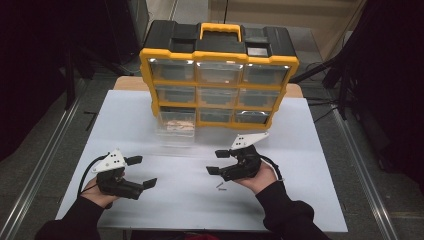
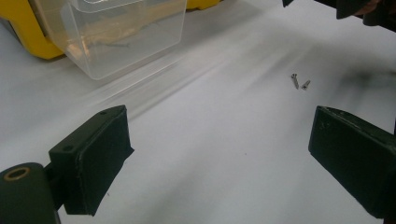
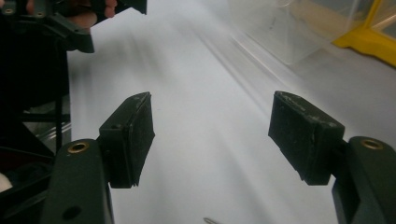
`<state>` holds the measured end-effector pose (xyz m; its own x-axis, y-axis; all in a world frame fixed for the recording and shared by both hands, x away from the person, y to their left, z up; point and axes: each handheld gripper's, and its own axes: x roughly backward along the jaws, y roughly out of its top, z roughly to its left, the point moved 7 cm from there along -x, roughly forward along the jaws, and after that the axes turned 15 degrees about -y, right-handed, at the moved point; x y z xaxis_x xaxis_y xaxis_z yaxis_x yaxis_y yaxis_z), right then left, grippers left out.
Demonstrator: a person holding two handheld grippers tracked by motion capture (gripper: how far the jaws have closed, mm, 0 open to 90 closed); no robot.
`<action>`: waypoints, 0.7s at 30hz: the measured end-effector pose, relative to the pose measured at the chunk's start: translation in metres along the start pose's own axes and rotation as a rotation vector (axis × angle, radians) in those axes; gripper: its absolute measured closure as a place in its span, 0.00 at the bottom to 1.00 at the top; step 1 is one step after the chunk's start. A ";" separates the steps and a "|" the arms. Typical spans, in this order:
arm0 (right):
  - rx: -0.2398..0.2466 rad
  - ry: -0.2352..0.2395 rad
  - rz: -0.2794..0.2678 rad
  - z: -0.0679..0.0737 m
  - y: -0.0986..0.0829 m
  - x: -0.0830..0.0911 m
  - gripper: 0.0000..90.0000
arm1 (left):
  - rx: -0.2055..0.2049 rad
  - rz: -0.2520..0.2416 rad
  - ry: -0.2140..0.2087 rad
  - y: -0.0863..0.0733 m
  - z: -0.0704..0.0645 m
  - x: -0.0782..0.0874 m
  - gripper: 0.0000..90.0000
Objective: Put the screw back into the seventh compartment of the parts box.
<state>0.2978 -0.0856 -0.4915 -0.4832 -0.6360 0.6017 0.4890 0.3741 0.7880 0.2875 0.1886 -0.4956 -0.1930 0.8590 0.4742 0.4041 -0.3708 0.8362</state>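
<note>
I read this as the pick-up step: two small screws [image 1: 221, 187] lie loose on the white table [image 1: 310, 200], just beside my right gripper [image 1: 216, 162] on its near side, and the clear drawer [image 1: 175, 131] pulled out of the yellow organizer [image 1: 218, 90] looks like where they belong (it already holds a few pale bits, too blurred to name). Neither gripper holds anything. My right one has its jaws spread wide, hand rolled palm-up low over the table, jaws pointing toward the left side. My left gripper [image 1: 141, 171] sits well apart across the table, jaws also wide and aimed at the screws [image 2: 299, 82]. Next I judge the right wrist must tip down and back toward the screws, then close narrowly on one; they are tiny and flat, so a slip seems likely.
</note>
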 end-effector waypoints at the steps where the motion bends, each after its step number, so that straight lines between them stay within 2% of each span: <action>1: 0.004 -0.003 0.006 0.001 -0.002 0.000 0.36 | -0.003 0.000 0.000 0.000 0.000 0.000 0.06; 5: 0.012 -0.009 -0.004 0.001 -0.007 0.001 0.37 | -0.006 0.006 -0.002 0.000 -0.001 0.000 0.06; 8: 0.028 -0.018 0.011 0.002 -0.014 0.001 0.38 | -0.001 0.004 -0.005 0.000 -0.001 -0.001 0.06; 12: 0.015 -0.004 0.033 0.005 -0.022 0.000 0.42 | -0.010 0.011 -0.009 0.000 -0.002 -0.002 0.06; 16: 0.048 -0.013 0.050 0.005 -0.028 0.000 0.44 | -0.014 0.014 -0.011 0.001 -0.003 -0.003 0.06; 18: 0.066 -0.015 0.042 0.005 -0.030 0.000 0.44 | -0.015 0.014 -0.012 0.001 -0.003 -0.003 0.06; 21: 0.067 -0.021 0.043 0.004 -0.033 0.000 0.43 | -0.015 0.014 -0.014 0.001 -0.002 -0.004 0.06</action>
<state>0.2785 -0.0953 -0.5165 -0.4782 -0.6042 0.6374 0.4605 0.4454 0.7678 0.2864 0.1841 -0.4960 -0.1753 0.8585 0.4820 0.3935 -0.3877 0.8336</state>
